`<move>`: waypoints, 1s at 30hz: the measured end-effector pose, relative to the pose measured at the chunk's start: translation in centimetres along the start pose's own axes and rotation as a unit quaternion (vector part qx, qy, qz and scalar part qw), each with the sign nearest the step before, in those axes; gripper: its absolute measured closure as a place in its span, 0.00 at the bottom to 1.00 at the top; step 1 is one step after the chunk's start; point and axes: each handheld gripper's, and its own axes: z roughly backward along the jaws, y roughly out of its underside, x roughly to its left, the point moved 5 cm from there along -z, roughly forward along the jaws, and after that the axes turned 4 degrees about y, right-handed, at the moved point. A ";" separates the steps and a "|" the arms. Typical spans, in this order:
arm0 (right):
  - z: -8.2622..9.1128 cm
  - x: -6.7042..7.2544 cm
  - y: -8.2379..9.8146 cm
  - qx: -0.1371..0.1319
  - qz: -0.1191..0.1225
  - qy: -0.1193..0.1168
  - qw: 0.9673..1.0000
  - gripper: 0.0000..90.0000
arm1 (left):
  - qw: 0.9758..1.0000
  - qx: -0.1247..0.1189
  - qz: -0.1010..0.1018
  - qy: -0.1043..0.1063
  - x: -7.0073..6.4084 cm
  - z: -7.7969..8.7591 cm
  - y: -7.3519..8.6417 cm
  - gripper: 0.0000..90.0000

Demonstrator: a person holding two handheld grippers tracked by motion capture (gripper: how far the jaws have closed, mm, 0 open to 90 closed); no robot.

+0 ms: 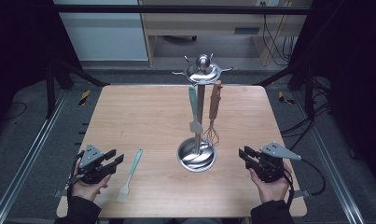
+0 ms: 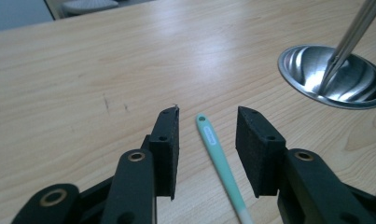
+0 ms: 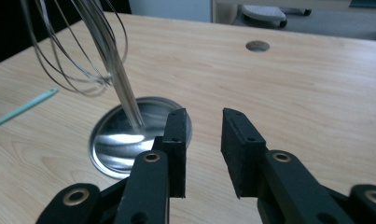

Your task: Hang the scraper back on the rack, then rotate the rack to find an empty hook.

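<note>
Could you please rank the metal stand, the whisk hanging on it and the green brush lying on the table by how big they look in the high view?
1. metal stand, clearly largest.
2. whisk and green brush: similar length, and the brush lies nearer, so unranked.

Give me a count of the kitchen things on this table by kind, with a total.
Utensil stand: 1
Teal spatula hanging on the stand: 1
Whisk with a brown handle, hanging on the stand: 1
Teal brush lying flat on the table: 1
Total: 4
</note>
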 end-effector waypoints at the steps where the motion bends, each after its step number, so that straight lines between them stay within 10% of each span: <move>1: 0.2 0.1 -0.3 -0.005 0.000 -0.003 1.000 0.83 | 1.000 0.004 0.005 0.001 0.1 -0.1 0.1 0.66; 30: 4.3 4.0 -10.1 -0.090 0.045 -0.057 0.993 1.00 | 0.999 0.045 0.028 0.000 0.8 -1.4 1.2 0.55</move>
